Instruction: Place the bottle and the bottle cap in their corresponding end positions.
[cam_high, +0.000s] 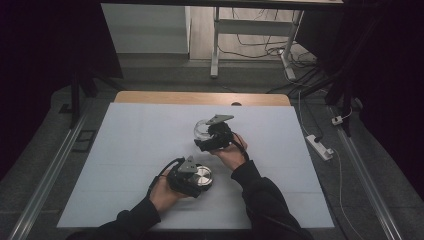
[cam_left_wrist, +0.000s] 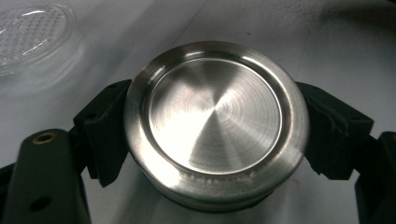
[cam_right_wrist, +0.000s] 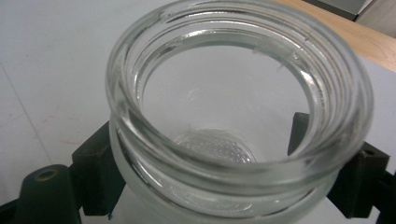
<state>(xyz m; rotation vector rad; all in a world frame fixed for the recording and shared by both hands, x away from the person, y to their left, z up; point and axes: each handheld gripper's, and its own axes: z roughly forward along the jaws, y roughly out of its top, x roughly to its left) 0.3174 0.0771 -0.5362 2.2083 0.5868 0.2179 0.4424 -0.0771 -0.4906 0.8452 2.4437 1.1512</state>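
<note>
Left gripper (cam_left_wrist: 215, 135): jaws clamped on metal lid (cam_left_wrist: 215, 122); lid's underside hidden.
Right gripper (cam_right_wrist: 224, 168): jaws closed around glass jar (cam_right_wrist: 238, 116); jar's base cut off.

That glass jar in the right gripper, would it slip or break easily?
Probably slippery: the glass jar looks smooth and rounded between the right gripper's fingers. Likely fragile if dropped, though its walls look thick. Being empty, it probably feels moderately light.

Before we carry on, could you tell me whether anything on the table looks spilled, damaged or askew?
Nothing stands out. The left gripper clamps a metal lid squarely between its jaws, and the right gripper holds an upright, empty glass jar with no visible cracks. The white mat shows no spills.
</note>
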